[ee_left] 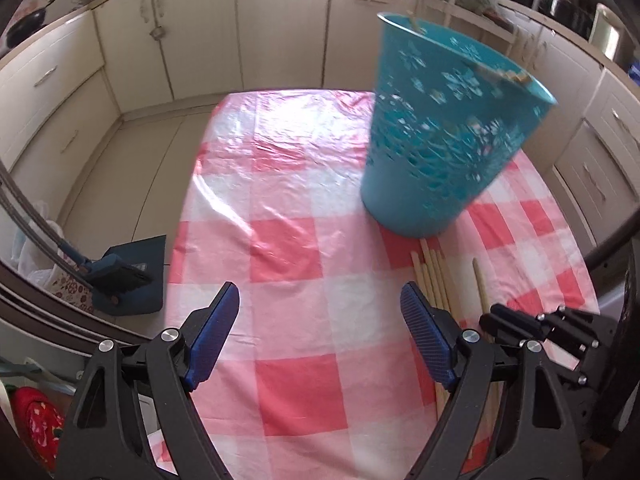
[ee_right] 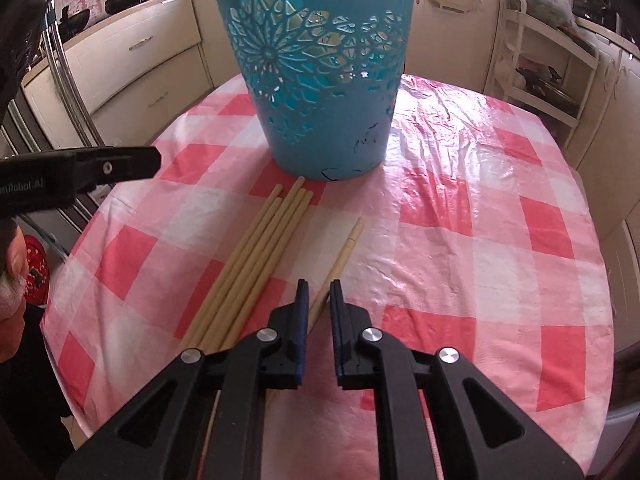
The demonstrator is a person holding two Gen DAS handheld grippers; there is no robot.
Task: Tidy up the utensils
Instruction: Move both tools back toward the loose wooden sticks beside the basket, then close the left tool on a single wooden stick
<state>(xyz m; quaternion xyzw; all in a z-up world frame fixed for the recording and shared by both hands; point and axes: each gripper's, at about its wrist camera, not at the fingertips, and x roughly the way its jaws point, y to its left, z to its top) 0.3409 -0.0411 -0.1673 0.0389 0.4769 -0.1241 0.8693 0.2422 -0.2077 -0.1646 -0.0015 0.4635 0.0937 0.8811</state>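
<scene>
A teal cut-out basket (ee_left: 440,140) (ee_right: 320,80) stands on the pink checked tablecloth (ee_right: 480,240), with light sticks showing at its rim (ee_left: 500,74). In front of it lies a bundle of several pale chopsticks (ee_right: 256,256) (ee_left: 432,272). A single chopstick (ee_right: 344,252) (ee_left: 480,284) lies just right of the bundle. My right gripper (ee_right: 319,292) is down at the near end of that chopstick, which crosses slantwise the narrow gap between its jaws; cloth shows beside it. My left gripper (ee_left: 320,300) hovers wide open over bare cloth, left of the bundle.
A broom and dustpan (ee_left: 128,276) lie on the floor left of the table. Cream cabinets (ee_left: 200,40) ring the room. A white rack (ee_right: 552,72) stands behind the table on the right. One black finger (ee_right: 120,166) of the left gripper reaches in at left.
</scene>
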